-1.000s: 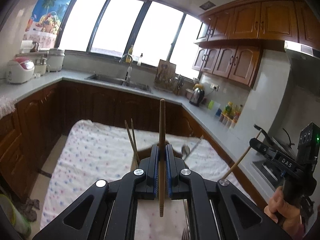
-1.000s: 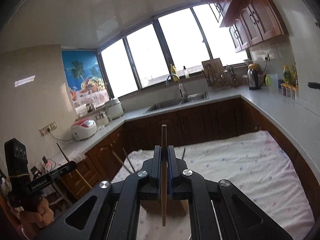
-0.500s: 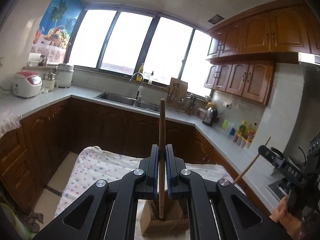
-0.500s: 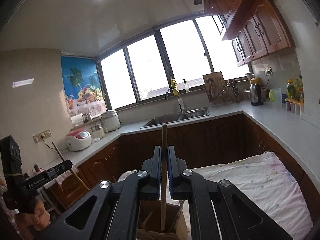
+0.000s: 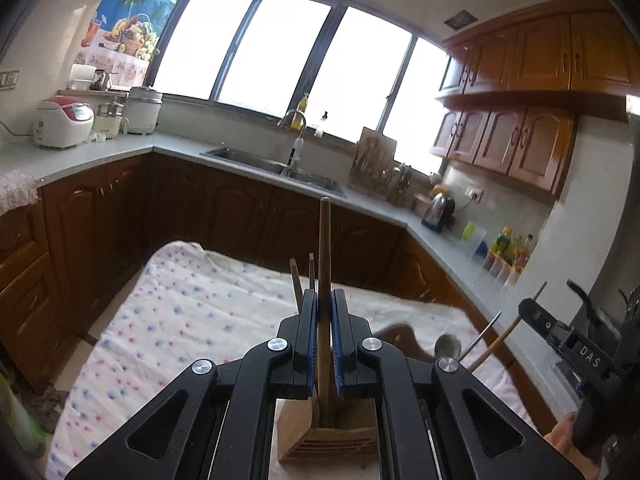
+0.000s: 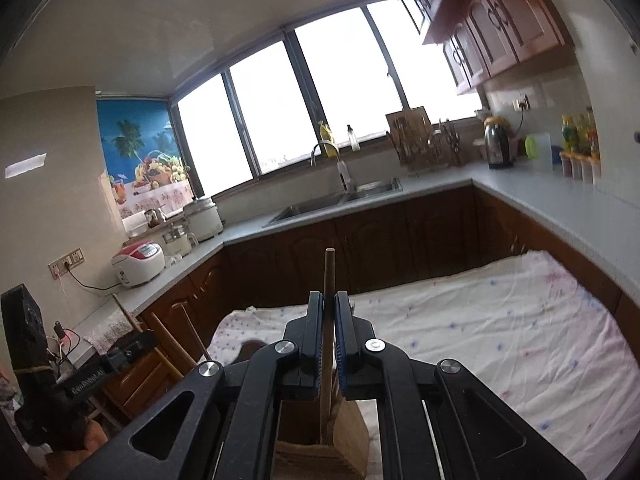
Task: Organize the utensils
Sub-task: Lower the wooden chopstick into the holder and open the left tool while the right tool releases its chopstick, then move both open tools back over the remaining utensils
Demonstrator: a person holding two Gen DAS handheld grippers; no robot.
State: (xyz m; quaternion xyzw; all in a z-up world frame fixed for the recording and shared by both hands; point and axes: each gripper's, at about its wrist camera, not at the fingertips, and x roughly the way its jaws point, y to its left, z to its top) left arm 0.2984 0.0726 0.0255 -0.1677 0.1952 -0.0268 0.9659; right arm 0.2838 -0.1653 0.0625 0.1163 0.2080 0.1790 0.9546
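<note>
L gripper [image 5: 324, 344] & R gripper [image 6: 328, 344] each pinch a chopstick [image 5: 324, 272] mid-shaft, near vertical, lower tips inside the holder [image 5: 332, 436] just below the jaws; est. light, stiff, smooth wood, may slip/pivot, so grip mid-length.

My right claw [image 6: 328, 344] is clamped on a wooden chopstick [image 6: 329, 280], which stands upright with its lower end inside the wooden utensil holder [image 6: 340, 448] directly below. The holder sits on a floral cloth [image 6: 500, 328]. At lower left I see the left claw [image 6: 132, 344], also gripping a wooden stick [image 6: 182, 332]. A grey counter [image 6: 540, 204] runs behind.
</note>
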